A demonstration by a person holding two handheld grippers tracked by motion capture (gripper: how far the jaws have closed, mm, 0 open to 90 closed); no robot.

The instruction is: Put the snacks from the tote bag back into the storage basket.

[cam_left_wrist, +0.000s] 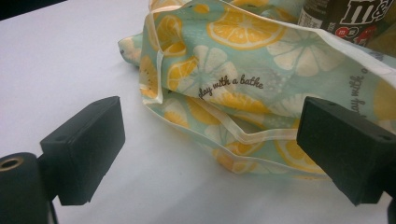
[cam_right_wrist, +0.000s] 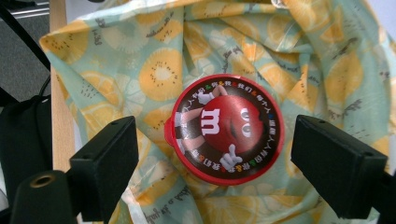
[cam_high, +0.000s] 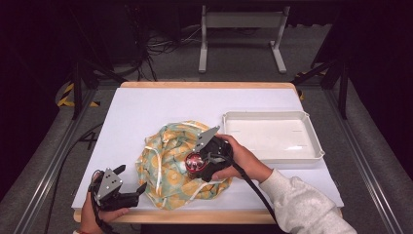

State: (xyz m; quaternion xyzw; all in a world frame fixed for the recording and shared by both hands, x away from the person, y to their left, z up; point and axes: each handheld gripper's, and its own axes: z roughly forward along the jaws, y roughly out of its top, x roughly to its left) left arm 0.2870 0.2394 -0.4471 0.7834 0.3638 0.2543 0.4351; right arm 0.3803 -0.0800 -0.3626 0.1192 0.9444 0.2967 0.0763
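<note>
On the white table [cam_high: 146, 109] lies a crumpled lemon-print cloth bag [cam_high: 170, 151], pale green with orange and yellow citrus slices. Inside its folds sits an M&M's candy container [cam_right_wrist: 227, 128], its red round lid facing the right gripper view. The right gripper [cam_high: 197, 163] hovers over that lid with its jaws spread wide on either side, not touching it. The left gripper [cam_high: 127, 192] rests near the table's front edge just beside the bag's hem, jaws also spread apart and empty. An empty white tray [cam_high: 311, 141] stands to the right of the bag.
</note>
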